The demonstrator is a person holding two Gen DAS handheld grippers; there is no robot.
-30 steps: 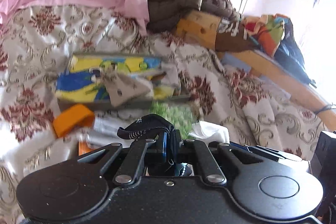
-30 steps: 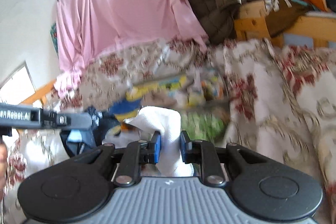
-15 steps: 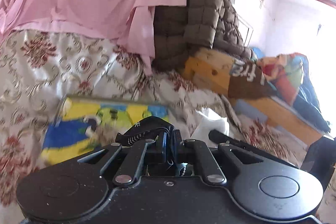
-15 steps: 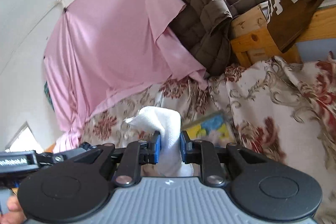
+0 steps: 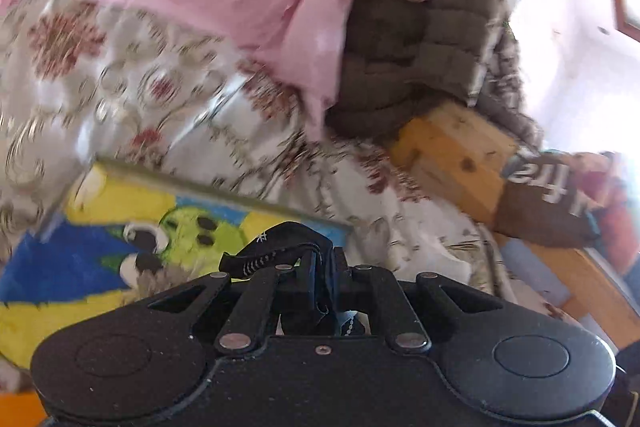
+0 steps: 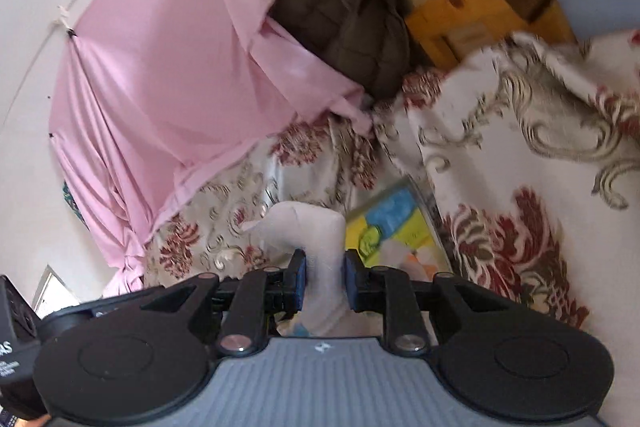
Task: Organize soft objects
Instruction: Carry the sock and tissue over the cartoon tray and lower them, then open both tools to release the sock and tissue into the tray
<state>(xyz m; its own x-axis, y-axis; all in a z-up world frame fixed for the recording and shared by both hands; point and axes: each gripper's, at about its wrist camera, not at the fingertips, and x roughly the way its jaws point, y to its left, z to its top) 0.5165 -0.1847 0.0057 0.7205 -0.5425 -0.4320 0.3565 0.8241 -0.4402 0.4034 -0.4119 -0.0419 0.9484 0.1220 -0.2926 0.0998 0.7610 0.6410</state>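
Ahead of the left gripper (image 5: 326,267), whose jaws clench a thin black fabric strap (image 5: 276,247) with white lettering, lies a flat cartoon-printed box (image 5: 120,223) on glossy floral bedding (image 5: 132,87). Seen from the right wrist, the right gripper (image 6: 325,275) pinches a soft, tube-shaped white sock (image 6: 316,239); its jaws have just been opening slightly. Smooth pink cloth (image 6: 180,67) hangs behind.
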